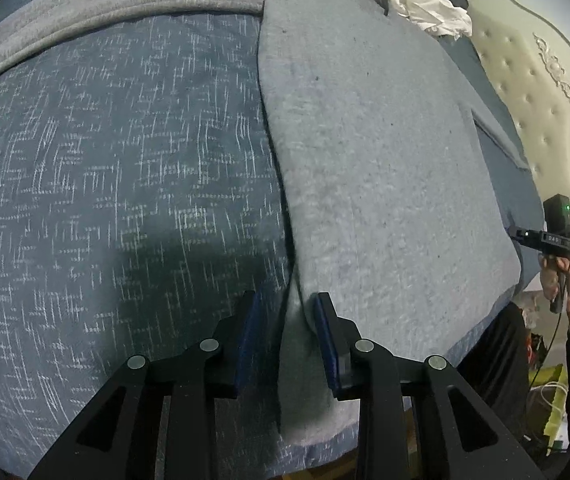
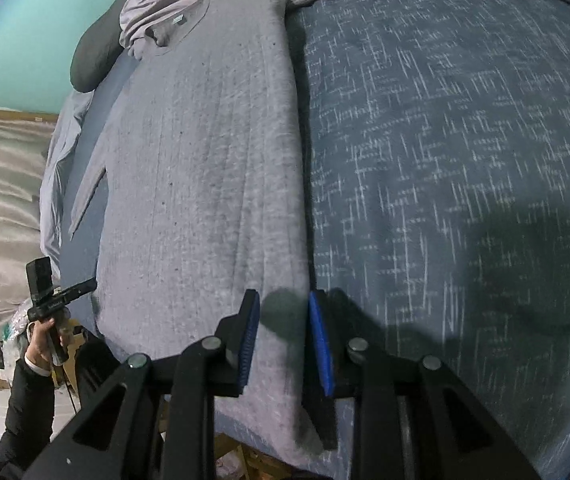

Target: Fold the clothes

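A grey garment (image 1: pixel 365 160) lies spread flat on a bed, over a dark blue bedspread (image 1: pixel 105 180) flecked with white dashes. Its long straight edge runs away from the near side of the bed toward the far end. 2 hand-held grippers point steeply down at that edge. The left gripper (image 1: pixel 287 332) has its blue-padded fingers (image 1: pixel 325 344) parted, with a raised fold of the garment's edge standing between them and not clearly pinched. The right gripper (image 2: pixel 283 336) likewise has its fingers (image 2: pixel 249 340) parted, straddling the edge, the cloth lying flat beneath them. This looks like a fold just laid down and let go, or a fresh grip being lined up. The next move likely calls for closing on the edge at both points and carrying it across evenly. A crumpled white cloth (image 1: pixel 425 8) and other clothes (image 2: pixel 157 4) sit at the far end, near a tufted cream headboard (image 1: pixel 525 92) and a turquoise wall (image 2: pixel 25 20).
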{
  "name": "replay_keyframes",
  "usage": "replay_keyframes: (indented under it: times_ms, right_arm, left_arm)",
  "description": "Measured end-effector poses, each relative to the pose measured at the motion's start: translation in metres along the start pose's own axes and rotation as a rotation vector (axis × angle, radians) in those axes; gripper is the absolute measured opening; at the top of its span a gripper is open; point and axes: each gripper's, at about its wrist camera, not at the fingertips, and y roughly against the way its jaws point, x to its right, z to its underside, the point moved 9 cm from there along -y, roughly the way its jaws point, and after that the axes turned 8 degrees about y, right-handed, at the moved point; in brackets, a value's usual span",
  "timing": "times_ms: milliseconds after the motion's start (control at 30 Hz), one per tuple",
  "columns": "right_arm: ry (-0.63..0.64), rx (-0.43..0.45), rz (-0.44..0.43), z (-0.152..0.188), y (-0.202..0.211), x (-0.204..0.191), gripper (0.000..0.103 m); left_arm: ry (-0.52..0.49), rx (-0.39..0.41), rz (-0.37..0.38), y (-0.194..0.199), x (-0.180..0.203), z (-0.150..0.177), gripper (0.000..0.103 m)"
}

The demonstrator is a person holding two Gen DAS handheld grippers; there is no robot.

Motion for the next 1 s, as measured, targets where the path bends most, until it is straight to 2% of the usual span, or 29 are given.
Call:
replay_keyframes:
  times_ms: [367, 433, 533, 600, 800, 900, 1000]
  right_arm:
    - [0.027, -0.025, -0.001, 0.015, -0.005, -0.007, 0.026]
    - [0.039, -0.019, 0.000, 0.016, -0.008, -0.012, 0.019]
    - [0.058, -0.009, -0.003, 0.015, -0.007, -0.017, 0.011]
    - [0.070, 0.000, 0.005, 0.014, -0.003, -0.019, 0.007]
    - [0.082, 0.044, 0.021, 0.012, 0.014, -0.017, 0.004]
    - [0.083, 0.067, 0.017, 0.013, 0.019, -0.023, 0.003]
    - [0.095, 0.080, 0.011, 0.015, 0.023, -0.029, 0.003]
  left_arm:
    - [-0.024, -0.016, -0.002, -0.002, 0.003, 0.016, 0.029]
    - [-0.022, -0.015, -0.002, -0.002, 0.001, 0.017, 0.019]
    - [-0.018, -0.008, -0.002, 0.001, -0.002, 0.019, 0.010]
    - [-0.021, -0.001, 0.002, 0.005, -0.002, 0.020, 0.007]
    - [-0.014, 0.032, 0.020, 0.027, -0.005, 0.021, 0.003]
    - [0.020, 0.057, 0.067, 0.040, -0.005, 0.021, 0.003]
    - [0.003, 0.053, 0.034, 0.039, -0.004, 0.024, 0.003]
